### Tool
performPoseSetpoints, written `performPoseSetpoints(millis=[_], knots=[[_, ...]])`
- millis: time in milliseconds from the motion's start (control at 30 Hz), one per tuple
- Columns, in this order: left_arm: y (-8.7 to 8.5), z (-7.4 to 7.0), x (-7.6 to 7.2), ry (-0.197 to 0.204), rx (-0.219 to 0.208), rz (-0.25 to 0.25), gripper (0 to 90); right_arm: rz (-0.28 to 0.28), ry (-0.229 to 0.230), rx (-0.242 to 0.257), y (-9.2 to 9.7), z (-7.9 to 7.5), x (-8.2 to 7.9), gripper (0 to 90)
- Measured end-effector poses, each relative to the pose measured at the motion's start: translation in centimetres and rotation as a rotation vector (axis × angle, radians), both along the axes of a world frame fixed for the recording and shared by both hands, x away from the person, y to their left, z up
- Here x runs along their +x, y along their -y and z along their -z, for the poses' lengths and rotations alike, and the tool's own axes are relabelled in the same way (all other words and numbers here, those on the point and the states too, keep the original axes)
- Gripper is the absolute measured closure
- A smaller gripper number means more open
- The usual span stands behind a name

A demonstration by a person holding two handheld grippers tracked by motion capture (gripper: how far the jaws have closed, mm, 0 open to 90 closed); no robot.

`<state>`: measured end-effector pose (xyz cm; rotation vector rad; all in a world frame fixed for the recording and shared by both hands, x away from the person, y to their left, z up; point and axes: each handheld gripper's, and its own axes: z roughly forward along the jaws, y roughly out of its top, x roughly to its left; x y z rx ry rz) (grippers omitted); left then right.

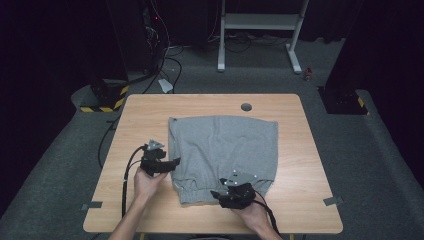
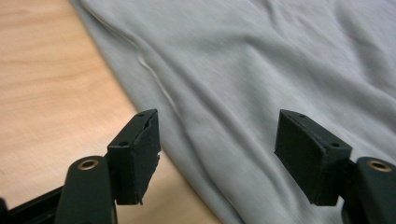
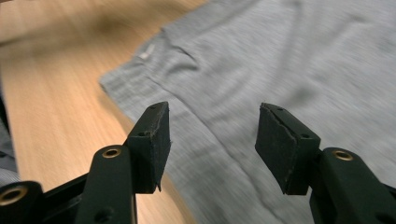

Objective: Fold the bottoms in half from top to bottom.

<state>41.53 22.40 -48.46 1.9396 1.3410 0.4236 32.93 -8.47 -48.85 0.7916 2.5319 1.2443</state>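
A grey folded garment (image 1: 223, 150) with an elastic hem at its near edge lies flat on the wooden table (image 1: 145, 115). My left gripper (image 1: 175, 161) hovers at the garment's left edge, jaws open and empty. Seen along its own jaws, the left gripper (image 2: 217, 140) spans the grey cloth (image 2: 261, 70) edge without touching it. My right gripper (image 1: 216, 193) sits at the near hem, right of centre, pointing left. Its jaws also stand apart, and the right gripper (image 3: 212, 135) has only cloth (image 3: 289, 60) beneath it, nothing between the pads.
A round cable hole (image 1: 246, 107) sits near the table's far edge. Tape marks (image 1: 92, 205) are stuck at the near corners. A white frame (image 1: 260, 30) and black cables (image 1: 165, 55) stand on the floor beyond the table. Bare wood lies left and right of the garment.
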Motion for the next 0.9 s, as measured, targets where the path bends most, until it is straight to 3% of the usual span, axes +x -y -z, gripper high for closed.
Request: performPoseSetpoints(millis=[200, 267, 300, 433, 600, 733, 900], knots=[[-0.5, -0.1, 3.0, -0.011, 0.037, -0.034, 31.8, -0.088, 0.002, -0.02, -3.6, 0.1, -0.2, 44.6], [-0.7, 0.2, 3.9, -0.013, 0.021, -0.057, 32.4, -0.114, 0.0, -0.032, -4.7, 0.3, -0.2, 44.6], [-0.8, 0.4, 4.7, -0.029, 0.04, -0.057, 31.4, -0.132, -0.001, -0.033, -5.5, 0.4, -0.3, 44.6], [-0.8, 0.3, 6.3, -0.027, 0.051, -0.081, 31.9, -0.166, 0.0, -0.05, -7.4, 0.9, -0.5, 43.1], [-0.7, 0.4, 8.1, -0.035, 0.066, -0.115, 32.2, -0.184, -0.006, -0.057, -9.0, 1.4, -0.8, 42.0], [-0.6, 0.9, 9.7, -0.064, 0.079, -0.141, 33.2, -0.18, -0.002, -0.104, -10.2, 2.0, -0.9, 40.6], [-0.4, 1.4, 10.8, -0.069, 0.088, -0.159, 35.4, -0.183, 0.012, -0.115, -10.7, 2.2, -1.1, 40.7]])
